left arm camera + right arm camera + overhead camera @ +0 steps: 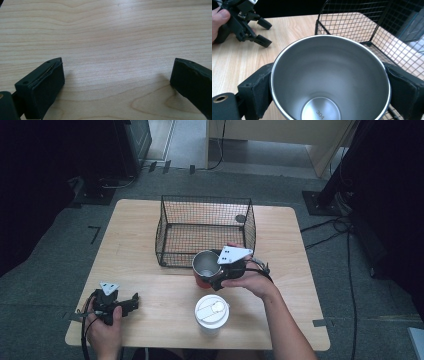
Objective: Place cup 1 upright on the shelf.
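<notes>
A steel cup (204, 265) with a red outside and a bare shiny inside (329, 75) is upright just in front of the wire basket (172, 227). My right gripper (209, 273) is shut on it, one black jaw on each side of its wall (329, 85). I cannot tell whether the cup rests on the table or hangs just above it. My left gripper (132, 304) lies low near the table's front left corner, held in a hand. It is open (117, 82), with bare wood between its jaws. It also appears far off in the right gripper view (249, 22).
A white lidded cup (212, 311) stands near the front edge, just in front of the steel cup. The black wire basket (372, 27) has nothing in it and sits at the middle back of the wooden table (135, 220). Cables trail across the floor around the table.
</notes>
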